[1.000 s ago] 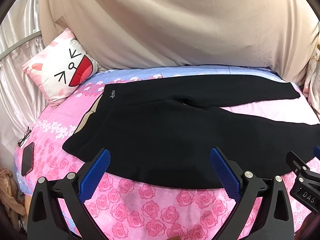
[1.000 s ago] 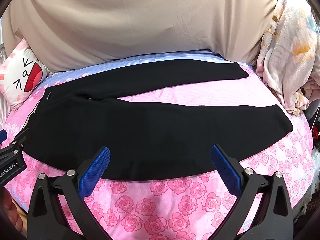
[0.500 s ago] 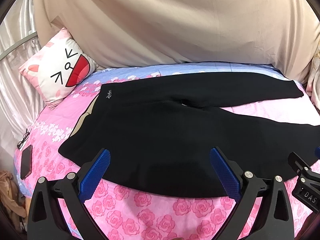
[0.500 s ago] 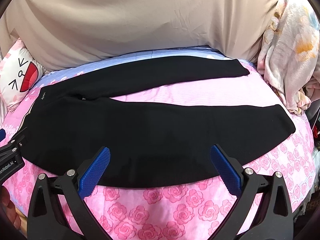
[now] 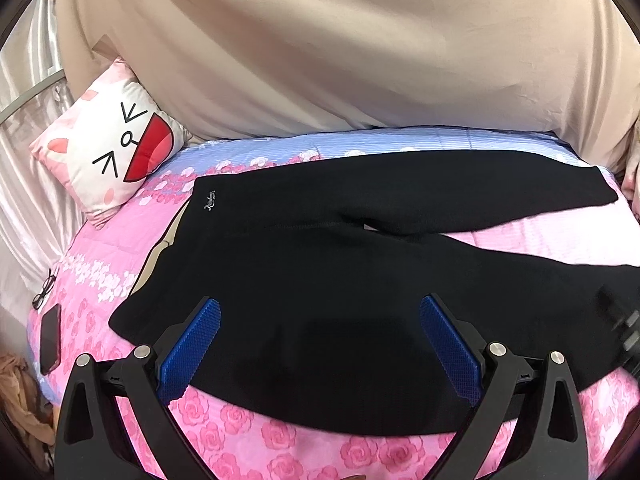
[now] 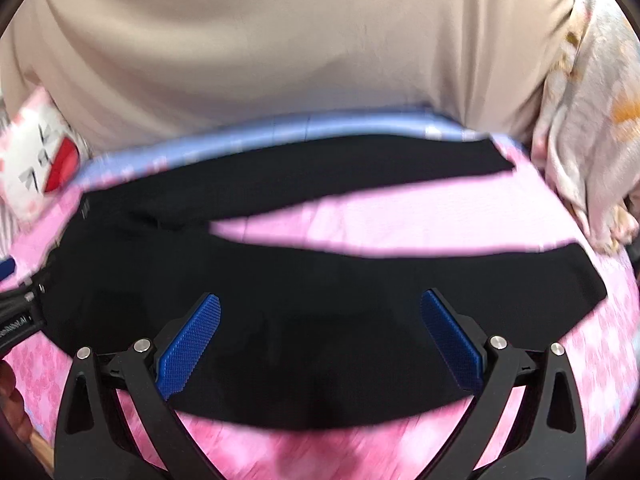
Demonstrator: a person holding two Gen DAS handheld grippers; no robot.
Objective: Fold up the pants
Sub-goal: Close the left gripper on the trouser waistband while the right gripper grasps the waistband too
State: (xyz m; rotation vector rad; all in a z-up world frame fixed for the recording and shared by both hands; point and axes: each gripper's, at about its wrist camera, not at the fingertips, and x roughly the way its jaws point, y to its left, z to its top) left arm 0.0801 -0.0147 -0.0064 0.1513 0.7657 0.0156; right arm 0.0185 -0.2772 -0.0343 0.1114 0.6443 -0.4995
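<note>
While both views look down at the bed, the black pants (image 5: 304, 264) lie spread flat across the middle of each frame on a pink rose-printed bedspread (image 5: 280, 440). Their waistband sits toward the left of the frame, with a small pale logo (image 5: 209, 201) near its upper corner, and the two legs run off to the right, parted by a wedge of pink cover. The upper leg ends near the right edge in the left wrist view; the lower leg runs out past the right edge there, while the right wrist view (image 6: 280, 280) shows its cuff at the right of the frame.

The left gripper (image 5: 320, 344) hovers over the near edge of the pants at lower centre, its blue fingers (image 5: 192, 344) spread wide and holding nothing. The right gripper (image 6: 320, 340) is likewise spread wide over the near leg, pinching nothing; that view is blurred.

A cartoon-face pillow (image 5: 108, 148) leans at the upper left of the frame, against a beige sheet (image 5: 340, 48) that fills the top. A pair of glasses (image 5: 45, 288) and a dark phone (image 5: 50, 338) lie on the bedspread at the left edge. A pale floral cloth (image 6: 588, 120) is heaped at the right of the right wrist view.
</note>
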